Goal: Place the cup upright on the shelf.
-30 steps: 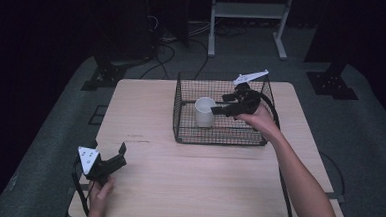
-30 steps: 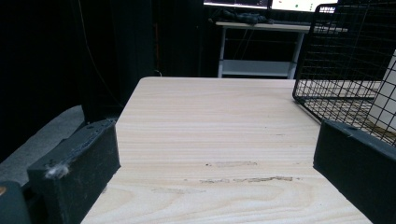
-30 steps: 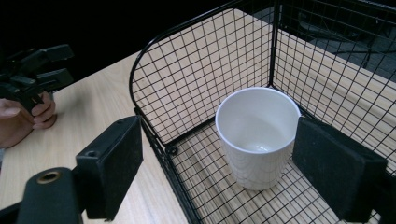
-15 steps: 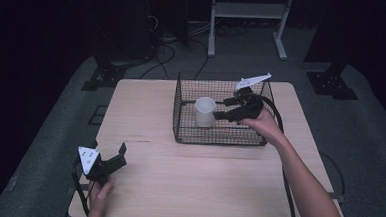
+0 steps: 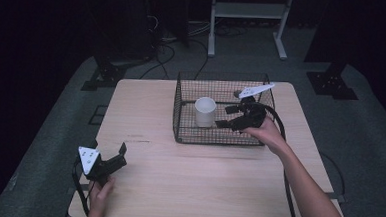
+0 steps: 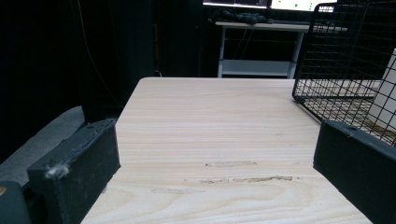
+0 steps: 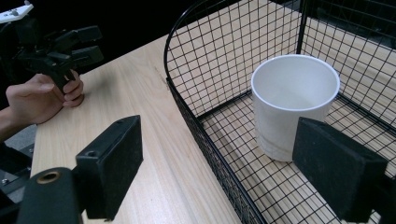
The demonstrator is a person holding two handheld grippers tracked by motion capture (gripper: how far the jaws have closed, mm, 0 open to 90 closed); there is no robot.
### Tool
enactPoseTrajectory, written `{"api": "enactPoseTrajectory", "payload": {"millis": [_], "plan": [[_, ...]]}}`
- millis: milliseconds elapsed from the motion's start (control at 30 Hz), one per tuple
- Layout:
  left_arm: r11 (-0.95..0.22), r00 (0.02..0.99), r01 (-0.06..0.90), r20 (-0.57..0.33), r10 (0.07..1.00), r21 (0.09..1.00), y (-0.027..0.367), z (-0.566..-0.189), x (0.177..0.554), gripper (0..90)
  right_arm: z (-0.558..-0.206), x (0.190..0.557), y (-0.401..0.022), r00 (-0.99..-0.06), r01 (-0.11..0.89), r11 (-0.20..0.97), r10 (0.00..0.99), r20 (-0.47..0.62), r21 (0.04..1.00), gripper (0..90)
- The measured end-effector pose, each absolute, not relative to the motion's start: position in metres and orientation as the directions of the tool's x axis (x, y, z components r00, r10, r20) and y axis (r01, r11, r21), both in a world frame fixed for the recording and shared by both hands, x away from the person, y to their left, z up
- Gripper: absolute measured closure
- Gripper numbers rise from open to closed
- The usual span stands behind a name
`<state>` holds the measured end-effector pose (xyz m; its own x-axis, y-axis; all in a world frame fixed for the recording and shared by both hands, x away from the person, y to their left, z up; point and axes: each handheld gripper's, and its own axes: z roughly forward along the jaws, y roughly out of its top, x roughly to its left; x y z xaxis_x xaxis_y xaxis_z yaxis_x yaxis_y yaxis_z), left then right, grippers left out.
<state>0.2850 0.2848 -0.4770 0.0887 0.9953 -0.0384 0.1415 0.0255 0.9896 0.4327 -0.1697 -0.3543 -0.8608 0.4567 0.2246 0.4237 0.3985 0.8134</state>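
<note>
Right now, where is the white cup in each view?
High view: white cup upright inside the wire basket, left half.
Left gripper view: a sliver at the right edge, behind the mesh.
Right gripper view: centre right, beyond the jaws.
Shared landmark: the wire basket.

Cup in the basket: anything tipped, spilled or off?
Nothing stands out. The white cup stands upright and empty on the floor of the wire basket, with no spill showing. The right tongs hover open beside it. The table has only faint scuff marks.
</note>
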Motion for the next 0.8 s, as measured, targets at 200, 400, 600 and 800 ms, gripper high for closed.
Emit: {"api": "enactPoseTrajectory", "payload": {"millis": [200, 400, 600, 800], "plan": [[0.025, 0.089, 0.141, -0.038, 0.995, 0.99, 0.285, -0.477, 0.285, 0.0, -0.36, 0.428, -0.175, -0.857, 0.432, 0.391, 0.459, 0.234, 0.813, 15.4], [0.025, 0.089, 0.141, -0.037, 0.995, 0.99, 0.285, -0.477, 0.285, 0.0, -0.366, 0.422, -0.18, -0.855, 0.436, 0.395, 0.461, 0.237, 0.809, 15.4], [0.023, 0.09, 0.141, -0.036, 0.995, 0.99, 0.285, -0.477, 0.285, 0.0, -0.37, 0.416, -0.184, -0.856, 0.435, 0.394, 0.46, 0.236, 0.809, 15.4], [0.022, 0.089, 0.141, -0.035, 0.995, 0.99, 0.284, -0.477, 0.285, 0.0, -0.374, 0.411, -0.188, -0.855, 0.436, 0.393, 0.46, 0.238, 0.81, 15.4]]}}
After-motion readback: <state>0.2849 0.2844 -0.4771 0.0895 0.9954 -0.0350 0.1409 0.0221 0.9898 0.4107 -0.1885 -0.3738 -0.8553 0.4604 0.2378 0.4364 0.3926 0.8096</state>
